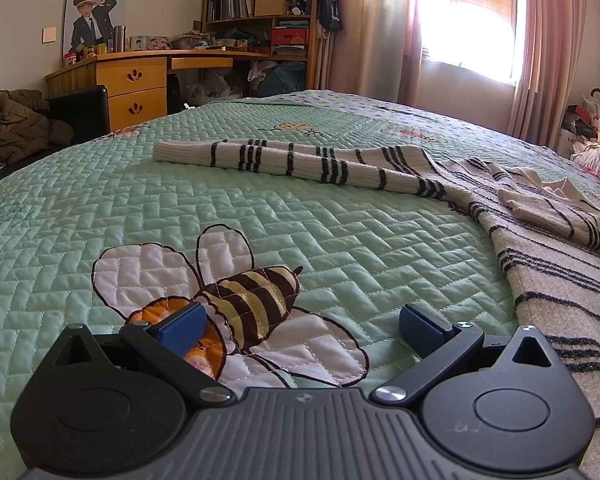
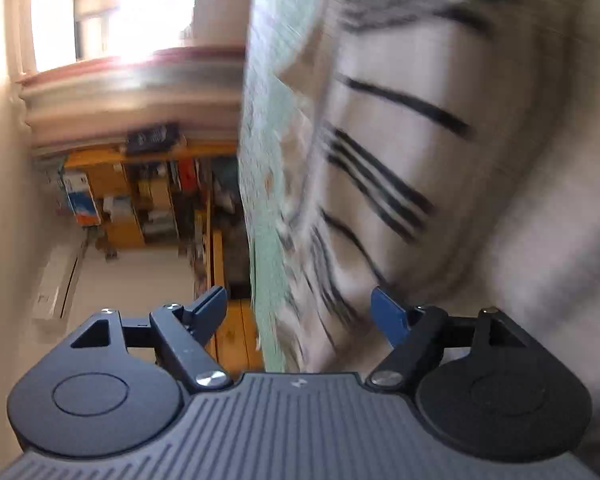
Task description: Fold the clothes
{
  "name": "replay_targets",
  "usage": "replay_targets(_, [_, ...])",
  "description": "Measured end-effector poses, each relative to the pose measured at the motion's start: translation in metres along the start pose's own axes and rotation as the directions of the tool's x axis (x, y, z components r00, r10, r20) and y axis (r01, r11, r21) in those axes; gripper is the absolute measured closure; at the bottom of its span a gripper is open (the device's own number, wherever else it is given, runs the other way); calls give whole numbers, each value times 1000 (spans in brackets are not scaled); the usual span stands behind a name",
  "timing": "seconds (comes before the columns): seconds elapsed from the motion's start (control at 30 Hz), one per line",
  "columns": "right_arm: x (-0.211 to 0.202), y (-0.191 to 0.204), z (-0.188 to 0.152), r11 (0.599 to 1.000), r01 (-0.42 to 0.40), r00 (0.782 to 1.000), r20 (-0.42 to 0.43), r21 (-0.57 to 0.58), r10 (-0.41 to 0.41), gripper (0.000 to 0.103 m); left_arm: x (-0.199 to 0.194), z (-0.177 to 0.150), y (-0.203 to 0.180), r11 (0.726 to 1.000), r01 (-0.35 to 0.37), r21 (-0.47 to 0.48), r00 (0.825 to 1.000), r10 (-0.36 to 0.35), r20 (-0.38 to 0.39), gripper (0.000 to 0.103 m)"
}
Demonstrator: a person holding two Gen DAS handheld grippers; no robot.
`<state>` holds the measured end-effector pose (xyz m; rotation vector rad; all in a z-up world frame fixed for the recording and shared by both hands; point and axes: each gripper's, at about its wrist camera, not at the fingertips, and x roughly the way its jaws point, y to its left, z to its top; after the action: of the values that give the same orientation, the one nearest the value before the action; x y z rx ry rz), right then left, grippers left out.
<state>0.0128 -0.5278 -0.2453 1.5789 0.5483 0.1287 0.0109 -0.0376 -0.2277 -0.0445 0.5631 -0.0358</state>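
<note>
In the left wrist view, the left gripper (image 1: 302,330) sits low at six o'clock with its blue pads (image 1: 182,328) spread wide and nothing between them, released above a pale green quilted bedspread (image 1: 100,208). Directly ahead of the pads, a large stitched bee (image 1: 236,300) with white wings and brown-and-yellow stripes decorates the cover. At about ten o'clock a brown padded coat (image 1: 16,124) lies heaped beside the bed, and behind it a wooden desk (image 1: 136,80) with drawers stands against the wall, with a tall bookshelf (image 1: 260,4) at twelve o'clock. From the centre toward three o'clock, a cream sweater (image 1: 540,264) with black stripes lies flat on the bedspread; its sleeve (image 1: 292,160) stretches out toward eleven o'clock, resting on the cover. At one o'clock a bright window (image 1: 468,20) glows between pink curtains (image 1: 548,40). The right wrist view is rolled sideways and blurred by motion: the desk and shelves show at nine o'clock, the edge of the green bedspread runs down the middle, and the striped sweater fills the frame from twelve to four o'clock. The right gripper (image 2: 300,316) stands at six o'clock, its blue pads (image 2: 388,316) wide apart and gripping nothing, close to the sweater; whether a pad touches the knit cannot be told.
</note>
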Motion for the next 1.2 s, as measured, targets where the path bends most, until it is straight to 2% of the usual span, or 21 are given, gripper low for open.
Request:
replay_targets(0.2, [-132,-19,-56,999,49,997,-62,-9,-50,30,0,0,-1,1000,-3,4,1000,3,-1,1])
replay_targets(0.37, [-194,-49,-87,997,59,993,-105,49,-54,31,-1,0,0,1000,-1,1,1000,1,0,1])
replay_targets(0.4, [-196,-53,-92,997,63,991,-121,53,-57,28,-1,0,0,1000,0,0,1000,0,0,1])
replay_targets(0.5, [-199,-55,-106,986,153,970,-204,73,-135,25,-3,0,2,1000,6,-7,1000,-6,1,1])
replay_targets(0.57, [-205,-43,-112,987,162,963,-223,23,-153,21,-4,0,1,1000,4,-8,1000,-4,2,1])
replay_targets(0.67, [-188,-23,-113,998,52,976,-210,-38,-59,17,-4,0,-1,1000,-11,6,1000,11,-4,1])
replay_targets(0.77, [-148,-12,-110,997,-54,974,-224,-58,40,17,-6,-1,-2,1000,-11,14,1000,12,-9,1])
replay_targets(0.97, [-138,-1,-114,991,-64,960,-278,-117,29,18,-40,-4,14,999,39,-8,999,-39,-14,3])
replay_targets(1.1, [-132,6,-116,985,-70,950,-313,-156,18,17,-56,12,37,983,102,-150,995,-102,10,1])
replay_targets(1.17, [-153,16,-91,976,-55,990,-140,-209,26,17,-45,28,55,947,137,-289,989,-146,-10,1])
replay_targets(1.2, [-164,19,-77,973,-39,998,-54,-229,28,17,-37,35,65,919,144,-367,987,-160,-14,1])
